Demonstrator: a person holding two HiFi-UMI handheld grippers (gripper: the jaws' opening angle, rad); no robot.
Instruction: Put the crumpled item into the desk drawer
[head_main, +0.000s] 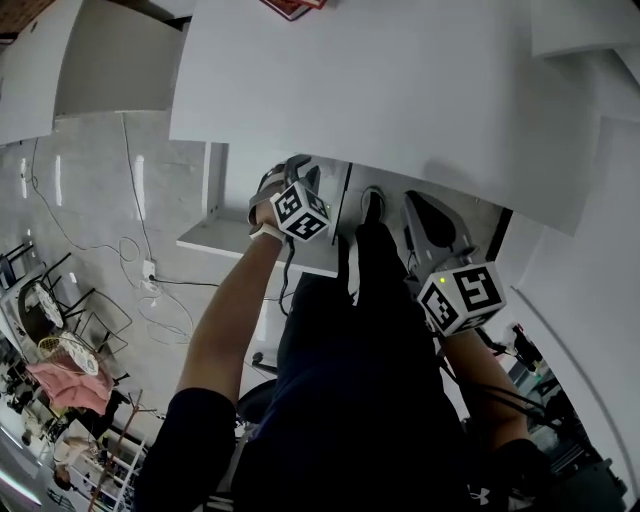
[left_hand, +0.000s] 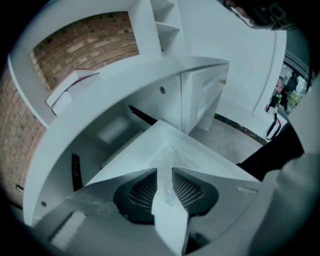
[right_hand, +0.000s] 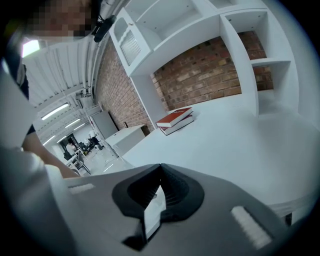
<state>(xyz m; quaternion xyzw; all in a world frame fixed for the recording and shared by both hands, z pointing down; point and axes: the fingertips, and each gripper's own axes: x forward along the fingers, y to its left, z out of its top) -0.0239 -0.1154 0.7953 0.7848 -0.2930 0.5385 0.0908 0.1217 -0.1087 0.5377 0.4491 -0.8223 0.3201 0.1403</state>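
The white desk (head_main: 400, 90) fills the top of the head view, and its drawer (head_main: 230, 240) stands pulled out under the front edge. My left gripper (head_main: 300, 168) reaches to that drawer. In the left gripper view its jaws (left_hand: 165, 172) stand close together, with the white edge of the drawer (left_hand: 165, 145) pinched between them. My right gripper (head_main: 412, 205) hovers at the desk's front edge; in its own view (right_hand: 161, 167) the jaws meet with nothing between them. No crumpled item shows in any view.
A red book (right_hand: 175, 119) lies on the desk top (right_hand: 225, 135) near the brick wall. A white drawer cabinet (left_hand: 205, 95) stands under the desk. Cables and a socket (head_main: 148, 270) lie on the floor, with chairs (head_main: 60, 330) further left.
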